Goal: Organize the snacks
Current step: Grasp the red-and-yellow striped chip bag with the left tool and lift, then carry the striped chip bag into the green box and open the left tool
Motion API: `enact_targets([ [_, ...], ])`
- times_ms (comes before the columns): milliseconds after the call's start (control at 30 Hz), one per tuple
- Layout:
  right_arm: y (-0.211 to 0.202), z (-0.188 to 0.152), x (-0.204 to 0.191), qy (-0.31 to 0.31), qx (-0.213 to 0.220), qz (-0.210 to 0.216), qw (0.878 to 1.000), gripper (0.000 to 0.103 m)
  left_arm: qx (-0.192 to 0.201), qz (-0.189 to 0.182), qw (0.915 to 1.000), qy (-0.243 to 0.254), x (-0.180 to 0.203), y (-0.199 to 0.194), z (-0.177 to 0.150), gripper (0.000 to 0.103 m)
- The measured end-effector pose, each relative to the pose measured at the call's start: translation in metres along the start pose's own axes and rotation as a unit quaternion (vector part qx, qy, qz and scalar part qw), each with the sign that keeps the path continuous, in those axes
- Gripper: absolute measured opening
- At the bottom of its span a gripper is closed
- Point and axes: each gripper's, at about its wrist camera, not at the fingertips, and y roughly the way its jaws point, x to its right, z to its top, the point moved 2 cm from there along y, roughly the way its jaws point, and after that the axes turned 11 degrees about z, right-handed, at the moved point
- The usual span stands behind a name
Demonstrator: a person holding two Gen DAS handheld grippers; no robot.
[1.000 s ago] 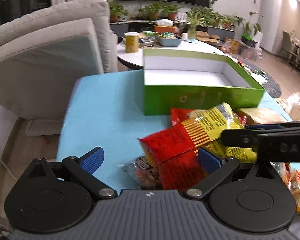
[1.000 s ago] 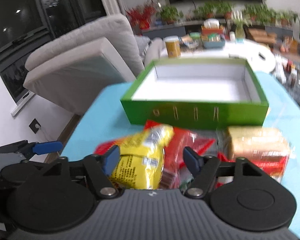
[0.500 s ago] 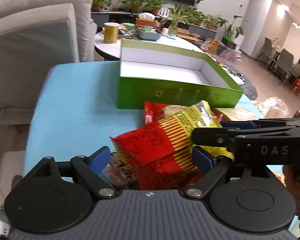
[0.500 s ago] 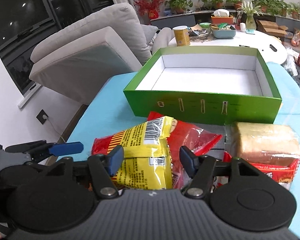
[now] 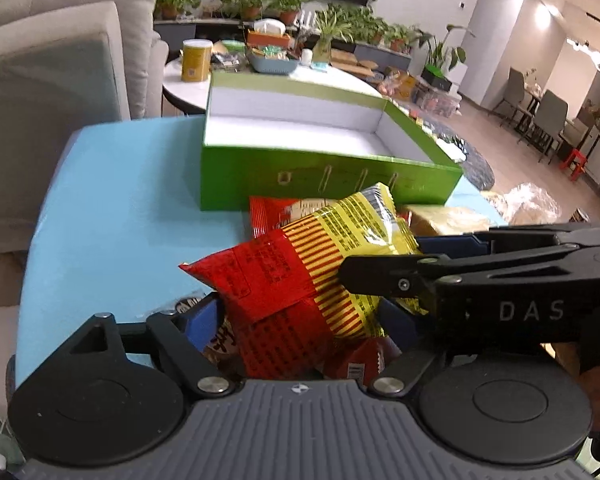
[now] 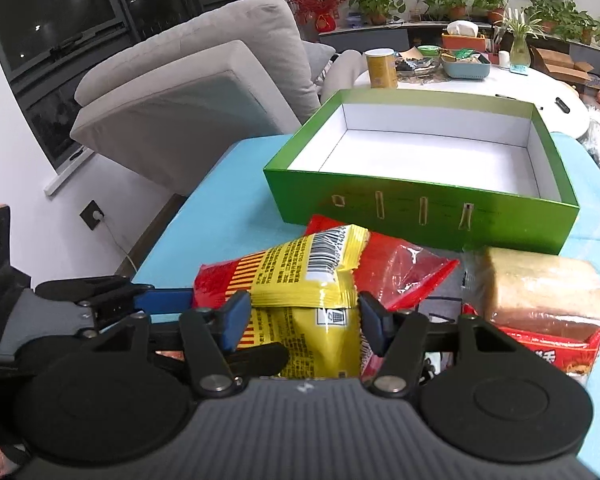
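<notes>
A red-and-yellow snack packet (image 5: 312, 276) sits at the front of a small heap of snacks on the light-blue desk (image 5: 112, 200), just in front of an open green box (image 6: 428, 208) whose white inside holds nothing. The left hand-held gripper (image 5: 300, 320) is closing its jaws around the red end of this packet; its blue pads (image 5: 202, 316) stand at either side of the wrapper, and whether they already press on it cannot be told. The right hand-held gripper (image 6: 300, 320) has the yellow end of the same packet between its blue pads (image 6: 236, 320), which lie against the wrapper on both sides, with the barcode flap rising above them. In the left wrist view the right hand-held gripper's black fingers reach across the packet from the right side. Beneath and behind the packet lies a red transparent bag (image 6: 400, 268), touching the box's front wall. To the right of the heap a wrapped loaf of bread (image 6: 540, 288) rests on a red carton (image 6: 552, 344). Behind the desk stand a grey sofa (image 6: 188, 80) and a white round table (image 6: 520, 80) with a yellow can (image 6: 381, 68).
</notes>
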Motion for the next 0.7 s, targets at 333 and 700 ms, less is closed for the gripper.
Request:
enact_targets([
  [333, -0.024, 0.035, -0.008, -0.022, 0.07, 0.012, 0.997, 0.086, 0.075, 0.017, 0.9969, 0.017, 0.009, -0.02, 0.052, 0.08],
  [700, 0.004, 0.09, 0.037, 0.039, 0.119, 0.01, 0.992, 0.086, 0.098, 0.051, 0.992, 0.062, 0.02, 0.032, 0.123, 0.08],
])
